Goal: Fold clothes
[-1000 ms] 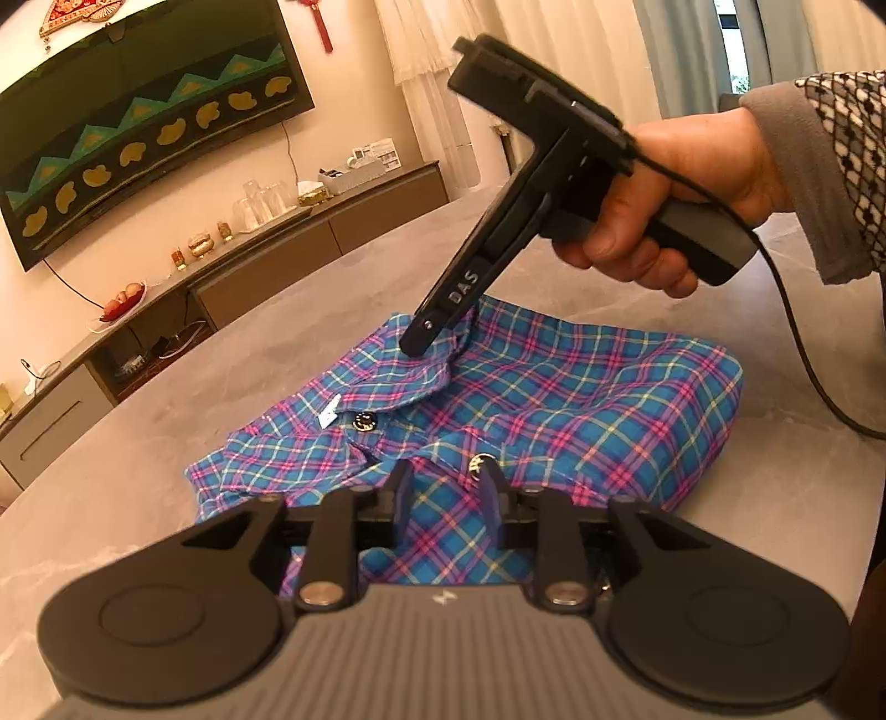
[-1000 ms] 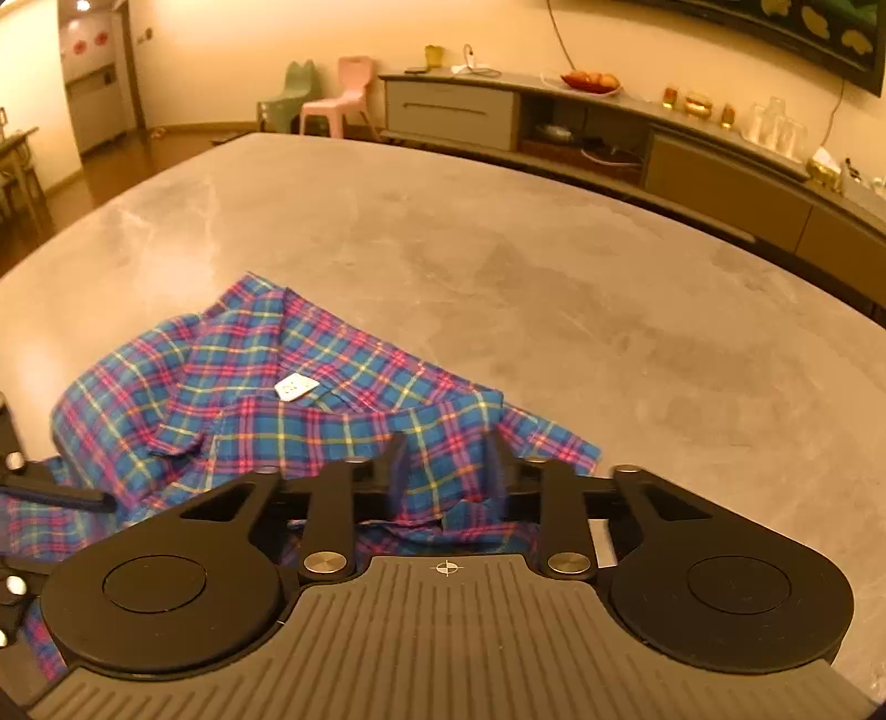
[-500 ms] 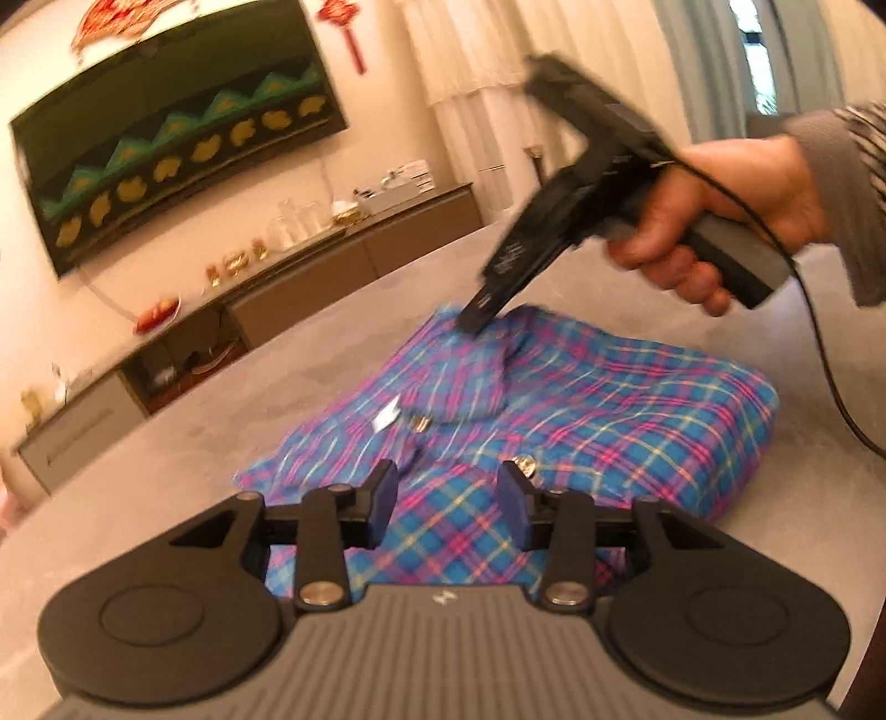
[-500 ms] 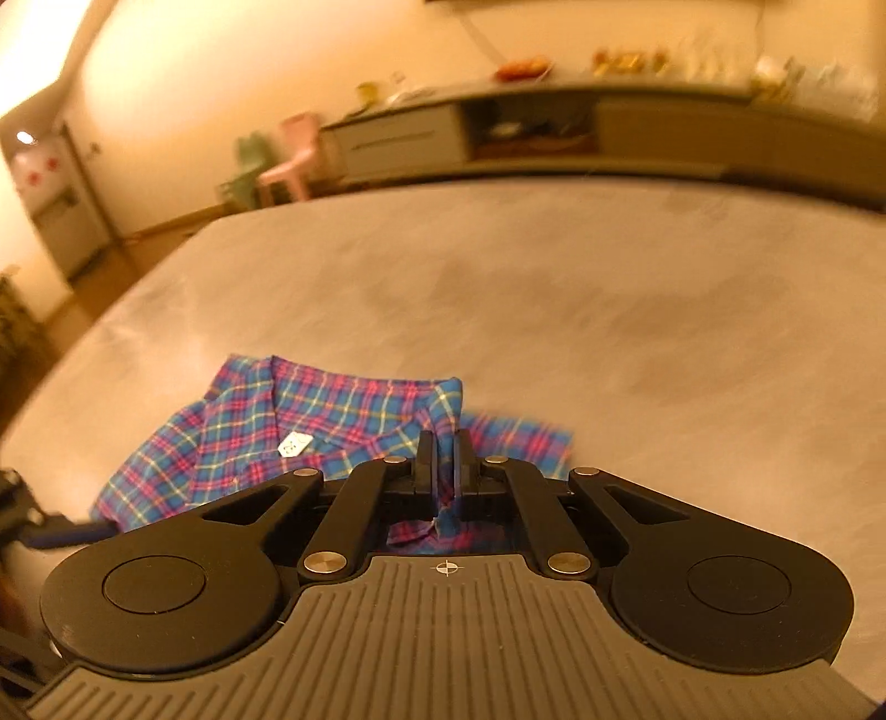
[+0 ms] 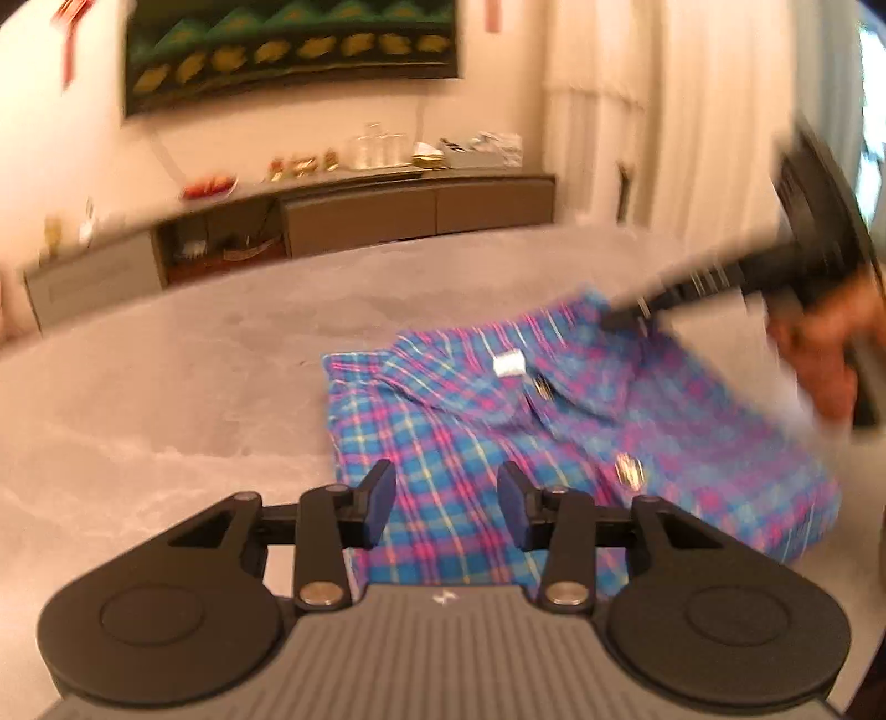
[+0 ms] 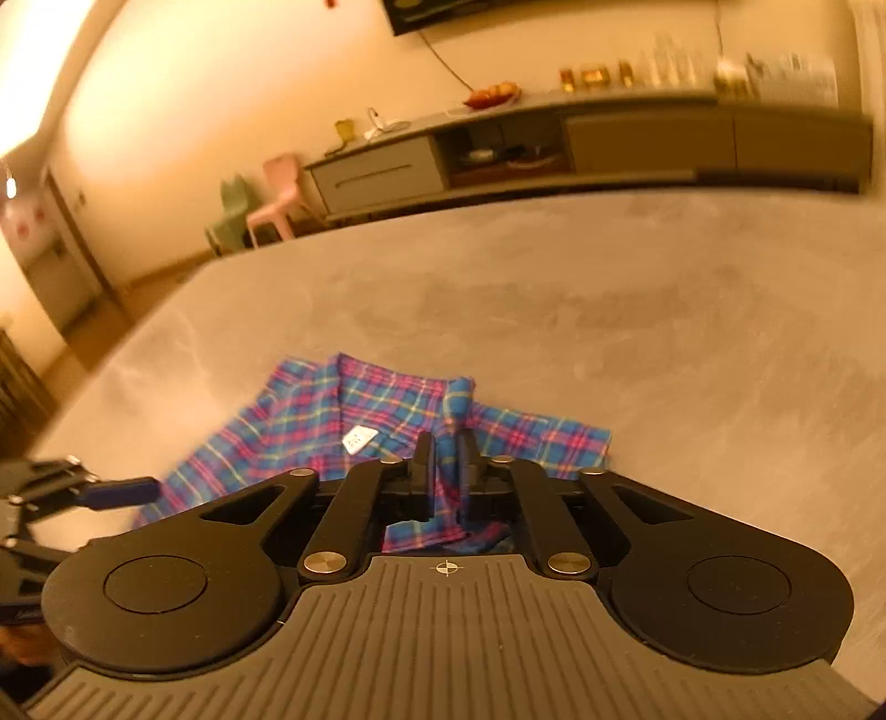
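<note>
A folded blue-and-pink plaid shirt (image 5: pixel 554 437) lies on a grey marbled surface (image 5: pixel 166 399), collar up, with a small white label (image 5: pixel 508 364) inside the neck and a button (image 5: pixel 628 471) on the front placket. In the left wrist view the shirt sits right of centre, its near edge just past the left gripper (image 5: pixel 447 501).

The left gripper's fingers (image 5: pixel 379 501) stand apart, moderately open, above the near part of the shirt; plaid cloth shows through the gap, but the pads do not press on it and nothing is held.

The right gripper (image 6: pixel 445 471) has a raised fold of the shirt's collar edge between its fingers (image 6: pixel 423 473). The gap is narrow and the fingers are opening; the cloth stands up between them, and whether the pads press on it at this instant I cannot tell for sure. In the left wrist view this gripper appears blurred at the far right, its tip at the shirt's far collar corner, carried by a hand (image 5: pixel 825 354).

Beyond the surface stands a long low sideboard (image 6: pixel 609 138) against the wall, with a dark wall hanging (image 5: pixel 288 50) above it, and a pink chair (image 6: pixel 279 194) beside a green one on the far left.
</note>
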{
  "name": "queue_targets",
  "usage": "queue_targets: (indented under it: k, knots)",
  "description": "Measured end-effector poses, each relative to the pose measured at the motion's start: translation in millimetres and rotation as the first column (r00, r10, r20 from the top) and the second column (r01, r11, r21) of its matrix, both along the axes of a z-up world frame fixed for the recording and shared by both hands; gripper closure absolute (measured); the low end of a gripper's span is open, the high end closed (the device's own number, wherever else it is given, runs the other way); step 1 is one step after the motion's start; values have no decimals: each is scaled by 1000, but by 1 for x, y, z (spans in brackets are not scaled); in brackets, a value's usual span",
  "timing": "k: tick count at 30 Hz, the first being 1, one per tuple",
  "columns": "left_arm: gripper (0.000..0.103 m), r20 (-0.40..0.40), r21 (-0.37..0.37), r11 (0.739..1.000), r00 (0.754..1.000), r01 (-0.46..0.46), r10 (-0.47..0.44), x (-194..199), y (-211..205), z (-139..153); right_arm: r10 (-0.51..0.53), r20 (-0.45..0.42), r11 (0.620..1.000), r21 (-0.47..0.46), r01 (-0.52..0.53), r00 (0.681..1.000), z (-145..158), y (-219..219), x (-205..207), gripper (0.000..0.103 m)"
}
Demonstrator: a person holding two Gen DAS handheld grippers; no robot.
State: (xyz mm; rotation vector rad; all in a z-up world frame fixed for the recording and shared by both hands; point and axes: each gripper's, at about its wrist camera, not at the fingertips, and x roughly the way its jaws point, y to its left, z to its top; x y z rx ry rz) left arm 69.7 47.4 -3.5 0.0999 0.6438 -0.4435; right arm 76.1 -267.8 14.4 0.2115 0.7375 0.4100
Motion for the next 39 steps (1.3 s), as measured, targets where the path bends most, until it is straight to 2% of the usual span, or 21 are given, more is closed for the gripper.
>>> queue_targets:
  k: [3,5,7,10,14,15,16,18,19,20,21,23,31,34,39]
  knots:
    - [62,-55,-108,994,998,-9,3,45,25,11,-24,-43,1000,7,24,999,-10,-5,9,67]
    - [62,-137,-237,971,989,28,-62,87,48,7,-33,-67,999,13,34,997,-16,-5,15,67]
    - [62,-197,-340,940,976,22,-94,127,66,-3,-28,-75,1000,11,29,997,-20,-1,18,67]
    - [63,-257,-408,912,956,25,-141,166,75,-20,-18,-64,999,-32,16,998,-19,5,19,67]
    - [63,-282,-410,911,945,35,-163,184,70,-41,-1,-50,998,-68,-3,999,-22,7,18,67]
    - [63,-297,-411,911,940,33,-168,188,67,-45,3,-45,997,-77,-7,999,-23,8,20,68]
    - [65,-313,-388,921,937,22,-154,190,64,-49,5,-40,996,-87,-8,999,-23,10,21,73]
    - [79,-339,-369,929,933,-14,-120,195,64,-57,0,-29,994,-113,-3,1000,-22,12,23,83]
    - [85,-350,-367,930,931,-36,-103,198,66,-61,-9,-21,991,-133,6,1000,-21,13,23,93]
    - [97,-364,-362,930,928,-59,-83,200,68,-64,-19,-13,989,-145,17,1000,-20,13,22,98]
    - [99,-381,-359,930,922,-82,-66,203,71,-65,-30,-5,988,-151,29,1000,-18,12,20,102]
    - [99,-398,-381,919,915,-101,-65,205,77,-68,-46,-2,987,-157,45,999,-16,9,16,103]
    - [99,-372,-344,935,927,-88,-50,197,69,-68,-120,28,982,-143,123,992,-6,-4,4,103]
    - [99,-355,-332,940,934,-81,-45,196,67,-68,-84,62,986,-142,92,995,-8,0,4,103]
    - [99,-323,-282,957,946,-69,-27,189,60,-63,-55,44,963,-260,64,998,-15,20,18,103]
